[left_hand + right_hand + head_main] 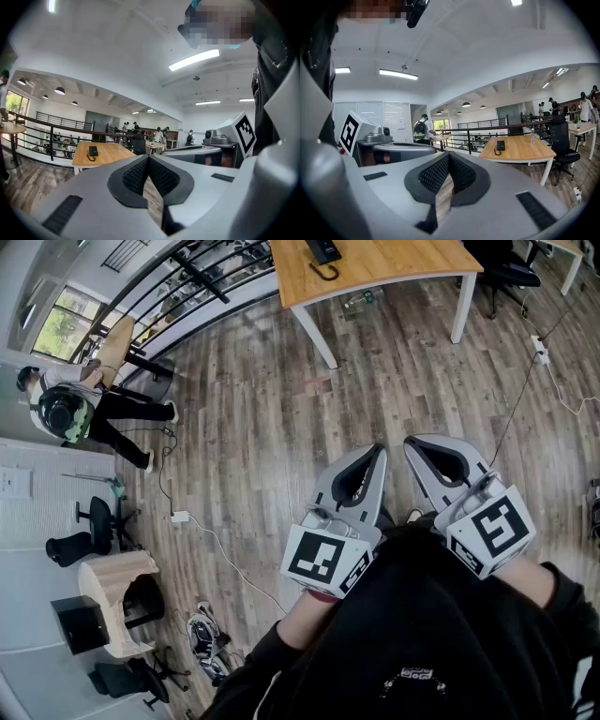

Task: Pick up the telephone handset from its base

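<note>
Closest to the wearer, two arms in black sleeves [281,652] are drawn in against a dark-clothed body, held side by side at about waist height. Each hand carries a grey two-jaw gripper that reaches forward, close to level and tipped slightly down.

The left gripper [378,454] sits just beside the right gripper [412,444], their tips near each other but apart. In the left gripper view, the left gripper [148,157] has its ribbed black pads [133,176] pressed together at the tip with nothing between them; only floor shows through the gap behind the tips. In the right gripper view, the right gripper [449,154] looks the same: jaws brought together, holding nothing.

Beneath and ahead of the grippers is a wood-plank floor [253,409].

Well beyond them stands a table [394,268] with a light wooden top and white legs. On it lies a black telephone [323,249], with its cord curling towards the table's near edge. It also shows on the table in the left gripper view [93,151] and in the right gripper view [500,145]. It is too far away to tell the handset from the base.

A black office chair [560,136] stands beside the table, and a dark metal railing [187,277] runs behind it.
</note>
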{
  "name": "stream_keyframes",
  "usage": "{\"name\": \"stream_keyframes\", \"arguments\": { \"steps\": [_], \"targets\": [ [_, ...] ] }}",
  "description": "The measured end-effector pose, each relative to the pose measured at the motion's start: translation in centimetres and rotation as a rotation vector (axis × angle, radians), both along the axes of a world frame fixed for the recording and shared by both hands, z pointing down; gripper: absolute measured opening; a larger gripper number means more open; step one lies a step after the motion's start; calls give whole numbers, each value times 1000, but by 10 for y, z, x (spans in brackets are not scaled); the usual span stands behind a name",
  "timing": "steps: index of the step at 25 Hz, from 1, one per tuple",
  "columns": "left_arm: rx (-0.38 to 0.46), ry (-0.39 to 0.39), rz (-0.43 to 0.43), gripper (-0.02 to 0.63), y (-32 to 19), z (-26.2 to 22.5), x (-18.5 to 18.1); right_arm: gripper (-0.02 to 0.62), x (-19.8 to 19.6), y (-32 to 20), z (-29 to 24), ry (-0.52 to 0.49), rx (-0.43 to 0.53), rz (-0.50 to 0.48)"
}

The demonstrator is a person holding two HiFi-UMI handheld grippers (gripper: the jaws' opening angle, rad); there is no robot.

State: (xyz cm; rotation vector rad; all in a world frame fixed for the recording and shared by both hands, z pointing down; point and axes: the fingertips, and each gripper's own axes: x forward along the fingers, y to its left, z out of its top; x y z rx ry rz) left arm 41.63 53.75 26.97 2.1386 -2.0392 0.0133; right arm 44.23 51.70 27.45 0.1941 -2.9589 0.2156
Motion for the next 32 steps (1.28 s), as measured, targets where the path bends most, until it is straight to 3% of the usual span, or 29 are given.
{"name": "stream_keyframes", "arguments": {
  "steps": [10, 17, 25, 32],
  "targets": [
    [25, 11, 50, 3, -29, -3, 17, 18, 26, -19, 1, -3, -17, 50],
    [11, 30, 93, 3, -47, 7, 23, 18, 25, -21, 11, -12, -97, -9],
    [5, 31, 115, 3, -77, 9, -3, 18, 10, -51, 12, -23, -109, 35],
    [12, 42, 165, 3, -117, 15, -47, 18, -34, -79, 20, -12, -105, 42]
  ]
}}
